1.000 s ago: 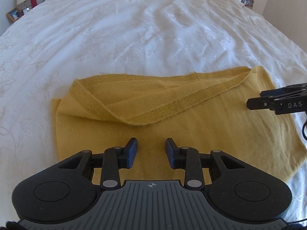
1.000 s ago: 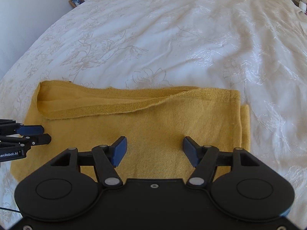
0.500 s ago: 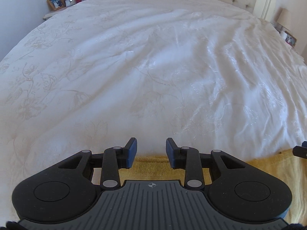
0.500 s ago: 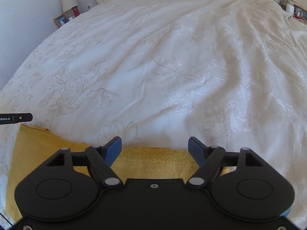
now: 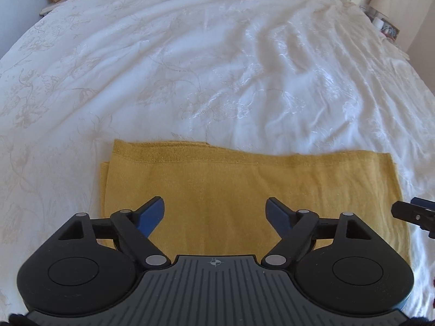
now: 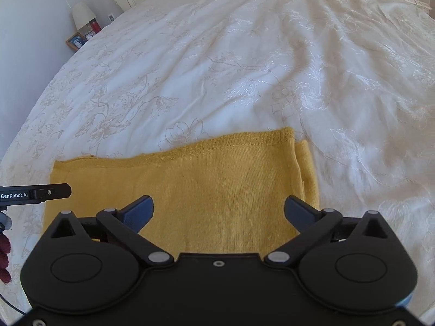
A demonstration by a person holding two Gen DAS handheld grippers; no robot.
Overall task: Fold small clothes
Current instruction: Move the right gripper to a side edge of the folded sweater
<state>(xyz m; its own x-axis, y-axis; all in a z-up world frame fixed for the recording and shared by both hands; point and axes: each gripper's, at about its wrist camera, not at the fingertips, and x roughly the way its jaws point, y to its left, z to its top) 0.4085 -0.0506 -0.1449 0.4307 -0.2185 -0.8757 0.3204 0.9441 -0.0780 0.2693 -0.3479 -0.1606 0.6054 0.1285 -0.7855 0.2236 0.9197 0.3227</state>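
Mustard-yellow knit, a small garment, lies folded flat on the near part of a bed covered by a white bedspread with a pale floral pattern. Its far edge is a ribbed band running almost straight across, and in the right wrist view a second layer peeks out along its right side, while in the left wrist view a lower layer shows at the left edge.

Over the garment's left part the left claw hangs with its 2 blue-padded fingers spread and opening wider; only flat fabric lies below the gap, and the pads press on nothing. Over the right part the right claw is likewise spread, its jaws opening, with bare knit beneath and nothing gripped.

Each claw shows at the edge of the other's view: the right one as black tips at the right margin, the left one as a black finger with white lettering at the left margin.

Beyond the bed's left corner stand a lamp, a picture frame and a red container.
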